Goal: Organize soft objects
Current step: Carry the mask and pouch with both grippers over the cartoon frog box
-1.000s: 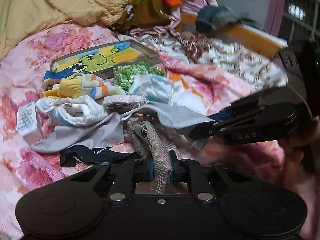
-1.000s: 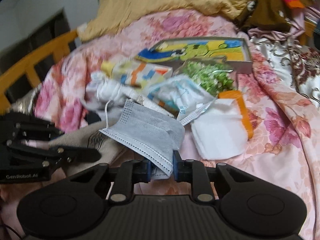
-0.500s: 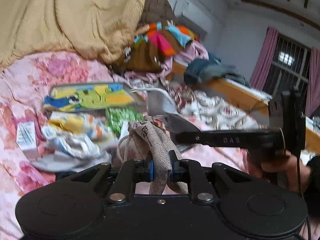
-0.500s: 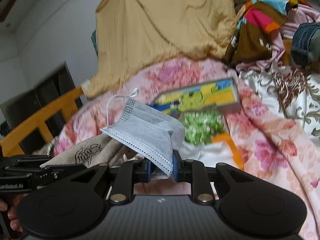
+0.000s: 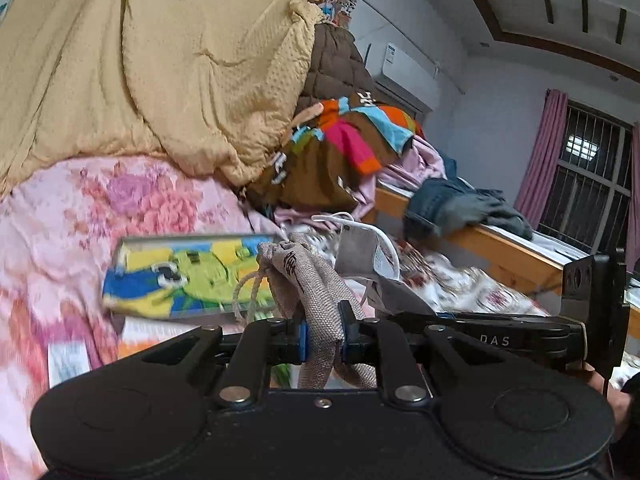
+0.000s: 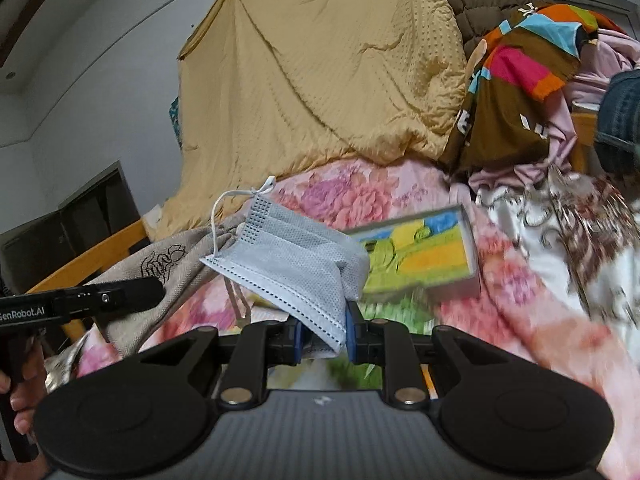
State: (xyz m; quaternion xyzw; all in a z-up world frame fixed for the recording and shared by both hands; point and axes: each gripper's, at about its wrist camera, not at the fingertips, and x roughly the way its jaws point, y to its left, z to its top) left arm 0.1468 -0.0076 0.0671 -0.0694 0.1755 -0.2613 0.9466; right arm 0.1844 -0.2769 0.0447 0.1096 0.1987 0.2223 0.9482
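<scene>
A: How far along is the sorting, as shown?

B: Early to middle, I judge. Each pair of tongs has one soft thing lifted clear of the bed (image 6: 344, 188); neither is yet put down anywhere. A cartoon-printed box (image 6: 424, 256) lies on the bed ahead of both tongs, and at least some bright clutter is visible just beneath them (too blurred to name), so more seems left to gather.

A: The left tongs?

B: The left tongs (image 5: 323, 338) are nearly closed, pinching a beige drawstring pouch (image 5: 308, 280). The cloth passes between the pads: its printed neck and cord stand up ahead of the tips, and a fold hangs below them.

A: And the right?

B: The right tongs (image 6: 323, 338) are likewise nearly closed, clamped on the lower corner of a grey-blue face mask (image 6: 288, 264). The mask fans up and to the left of the tips, its white ear loop (image 6: 236, 200) curling at the far end.

A: How do the two stand to each other?

B: Side by side, near. From the left view the right pair reaches in from the right with the mask just beside the pouch (whether they touch, I cannot tell). From the right view, the pouch lies behind the mask, to the left.

A: What remains?

B: Presumably a place for each; which, the views do not show.
</scene>
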